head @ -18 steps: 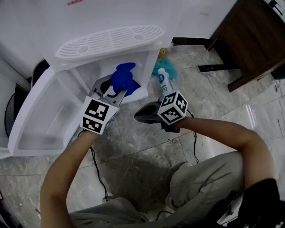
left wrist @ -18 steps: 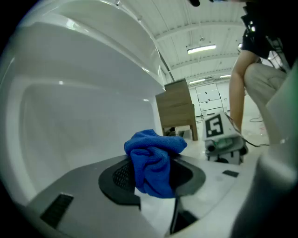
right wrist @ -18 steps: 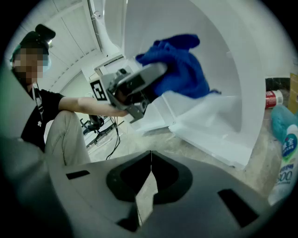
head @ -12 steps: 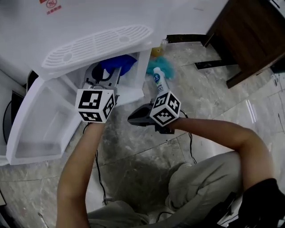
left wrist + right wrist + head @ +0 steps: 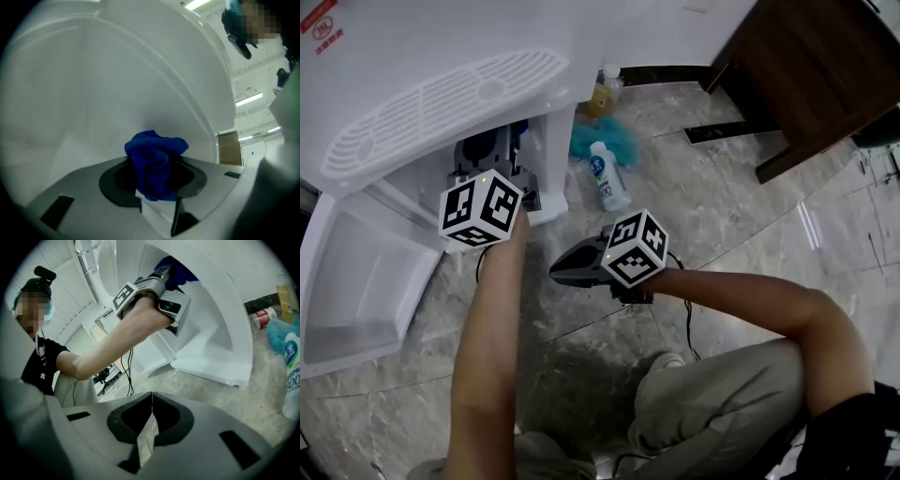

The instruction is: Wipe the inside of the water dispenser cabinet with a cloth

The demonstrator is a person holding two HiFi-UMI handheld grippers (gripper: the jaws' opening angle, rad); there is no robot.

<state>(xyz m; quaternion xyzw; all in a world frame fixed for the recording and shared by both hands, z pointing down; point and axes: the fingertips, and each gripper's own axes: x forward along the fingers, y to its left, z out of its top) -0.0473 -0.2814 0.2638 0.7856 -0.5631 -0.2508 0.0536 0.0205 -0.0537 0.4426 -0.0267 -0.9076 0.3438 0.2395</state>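
Note:
A bunched blue cloth sits between the jaws of my left gripper, which is shut on it. The cloth is held up against the white inner wall of the dispenser cabinet. In the head view the left gripper reaches under the cabinet's slotted top, so the cloth is mostly hidden there. The right gripper view shows that arm and the blue cloth inside the opening. My right gripper is shut and holds nothing. It hovers over the stone floor outside the cabinet.
The cabinet door hangs open to the left. A white spray bottle, a teal duster and a yellow bottle lie on the floor right of the cabinet. Dark wooden furniture stands at the back right. A cable trails from my right gripper.
My left gripper has pushed deeper into the cabinet with the blue cloth, which now hides under the top. The right gripper has stayed close to the same spot over the floor.

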